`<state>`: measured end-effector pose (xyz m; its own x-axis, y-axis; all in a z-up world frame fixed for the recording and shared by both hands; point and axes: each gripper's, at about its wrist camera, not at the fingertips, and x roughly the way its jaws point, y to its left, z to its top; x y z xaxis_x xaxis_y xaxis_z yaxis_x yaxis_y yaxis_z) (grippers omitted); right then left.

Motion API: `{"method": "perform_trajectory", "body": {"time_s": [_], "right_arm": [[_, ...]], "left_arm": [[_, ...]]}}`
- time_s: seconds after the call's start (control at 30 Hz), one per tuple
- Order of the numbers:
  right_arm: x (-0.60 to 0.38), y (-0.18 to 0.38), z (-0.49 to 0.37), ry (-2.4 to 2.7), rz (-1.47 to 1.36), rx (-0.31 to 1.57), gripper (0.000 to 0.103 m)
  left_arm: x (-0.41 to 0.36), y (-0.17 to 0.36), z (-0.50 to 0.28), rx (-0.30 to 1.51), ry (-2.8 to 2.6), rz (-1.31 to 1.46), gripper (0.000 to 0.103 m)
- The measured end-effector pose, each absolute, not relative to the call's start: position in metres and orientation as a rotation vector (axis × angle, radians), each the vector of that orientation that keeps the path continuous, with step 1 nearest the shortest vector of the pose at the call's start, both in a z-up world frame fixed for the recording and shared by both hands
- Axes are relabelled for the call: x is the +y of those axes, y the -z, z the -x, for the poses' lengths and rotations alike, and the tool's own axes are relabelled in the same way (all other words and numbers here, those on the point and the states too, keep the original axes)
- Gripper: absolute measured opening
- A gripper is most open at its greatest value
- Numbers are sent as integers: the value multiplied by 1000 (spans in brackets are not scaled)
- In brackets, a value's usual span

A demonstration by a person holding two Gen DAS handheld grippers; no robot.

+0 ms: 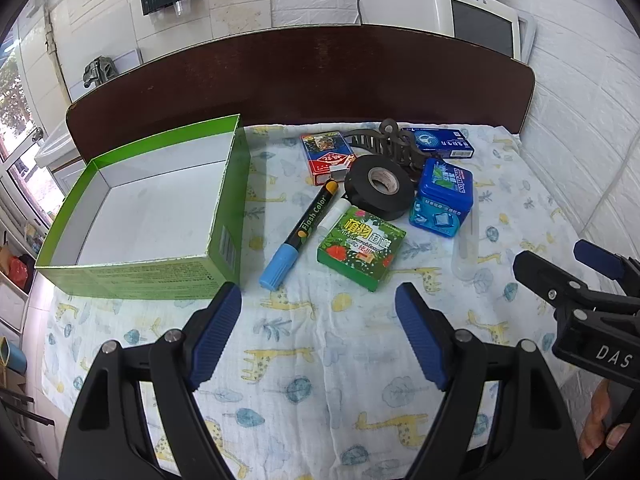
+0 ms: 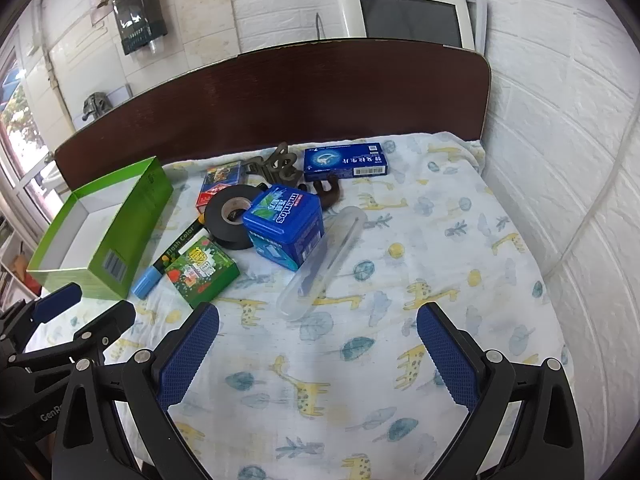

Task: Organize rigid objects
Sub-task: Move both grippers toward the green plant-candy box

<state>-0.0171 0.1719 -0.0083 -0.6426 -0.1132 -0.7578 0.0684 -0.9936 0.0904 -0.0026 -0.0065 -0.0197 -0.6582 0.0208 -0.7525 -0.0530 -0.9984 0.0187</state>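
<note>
Ahead of both wide-open, empty grippers — left gripper (image 1: 319, 320), right gripper (image 2: 318, 344) — clear tube (image 2: 320, 262): light, slippery; pinch mid-length, gently

Both views are bright with soft daylight from the window (image 1: 16, 152) left of the green box (image 1: 152, 208). Shadows beside the box are faint. Focus is sharp mid-frame; fisheye curvature bends the headboard (image 2: 280, 100), and black vignetting fills the corners.
</note>
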Motion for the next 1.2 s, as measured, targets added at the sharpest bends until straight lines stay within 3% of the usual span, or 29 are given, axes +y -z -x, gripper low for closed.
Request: {"method": "perform_trajectory", "body": {"time_s": [1.2], "right_arm": [[156, 11, 22, 2694, -1259, -57, 100]], "left_arm": [[-17, 28, 11, 21, -2820, 1317, 79]]}}
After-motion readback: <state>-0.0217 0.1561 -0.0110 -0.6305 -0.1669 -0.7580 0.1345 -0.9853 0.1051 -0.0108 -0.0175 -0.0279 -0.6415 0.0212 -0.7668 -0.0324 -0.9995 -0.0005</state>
